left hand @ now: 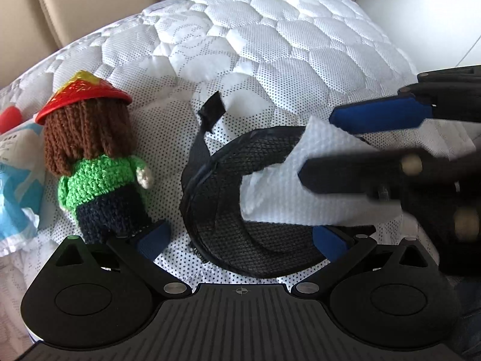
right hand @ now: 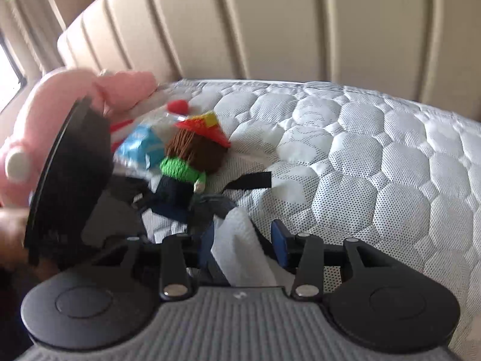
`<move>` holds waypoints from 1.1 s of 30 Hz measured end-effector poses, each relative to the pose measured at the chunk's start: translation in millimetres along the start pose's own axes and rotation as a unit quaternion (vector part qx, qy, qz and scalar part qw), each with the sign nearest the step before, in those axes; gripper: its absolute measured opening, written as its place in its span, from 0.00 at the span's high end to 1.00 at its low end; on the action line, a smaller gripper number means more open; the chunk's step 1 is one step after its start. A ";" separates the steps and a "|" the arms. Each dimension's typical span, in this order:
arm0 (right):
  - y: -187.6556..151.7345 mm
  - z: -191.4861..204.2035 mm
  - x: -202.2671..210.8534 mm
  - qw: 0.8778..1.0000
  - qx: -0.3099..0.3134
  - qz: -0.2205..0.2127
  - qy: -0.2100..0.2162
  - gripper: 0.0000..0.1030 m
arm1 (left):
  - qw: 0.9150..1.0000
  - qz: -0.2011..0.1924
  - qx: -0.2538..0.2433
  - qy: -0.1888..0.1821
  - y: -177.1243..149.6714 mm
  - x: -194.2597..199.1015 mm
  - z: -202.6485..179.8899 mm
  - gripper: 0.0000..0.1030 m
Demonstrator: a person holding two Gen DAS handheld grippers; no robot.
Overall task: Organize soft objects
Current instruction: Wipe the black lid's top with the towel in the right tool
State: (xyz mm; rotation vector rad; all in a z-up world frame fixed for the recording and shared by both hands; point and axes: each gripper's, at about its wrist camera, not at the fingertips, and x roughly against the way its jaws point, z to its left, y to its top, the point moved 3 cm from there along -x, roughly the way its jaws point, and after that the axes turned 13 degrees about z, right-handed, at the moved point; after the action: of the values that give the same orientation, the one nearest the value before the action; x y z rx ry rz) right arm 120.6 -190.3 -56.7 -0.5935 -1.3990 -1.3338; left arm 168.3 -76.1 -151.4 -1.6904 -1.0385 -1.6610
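**Soft things partly gathered, paper sheet being let go over the mesh pouch**

On the white quilted mattress (left hand: pixel 270 45) the sorting looks partway done. In the right wrist view, far left, 1 big pink plush toy (right hand: pixel 45 111) lies against the beige padded headboard (right hand: pixel 270 24). Next to it come 1 small red ball (right hand: pixel 178 106) and 1 blue-and-white soft packet (right hand: pixel 141 146); these 3 already sit bunched together. Right of the packet stands 1 crocheted doll with brown yarn hair, a red cone hat and a green jumper (left hand: pixel 99 165), just beside the group, upright.

Right of the doll lies 1 round black mesh pouch with a loose strap (left hand: pixel 228 198), mouth open. The left tongs (left hand: pixel 240 240) stand spread wide around its near rim, clamping nothing. Over the pouch hangs 1 white paper towel sheet (left hand: pixel 300 186), lying between the blue pads of the right tongs (right hand: pixel 246 240), whose jaws stand parted and slack around it.

Left to do, I judge: the sheet must settle inside the pouch, and the doll likely awaits its place.
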 end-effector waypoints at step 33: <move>14.8 -40.3 -17.6 0.976 -0.171 -0.022 0.131 0.97 | 1.000 0.013 -0.024 -0.011 0.1 18.3 -2.8 0.00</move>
State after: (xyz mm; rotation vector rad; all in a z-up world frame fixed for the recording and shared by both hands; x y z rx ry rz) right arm 153.0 -218.3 -74.3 -0.5889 -0.9810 -1.6400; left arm 165.6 -75.7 -133.1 -1.7488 -0.9899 -1.6683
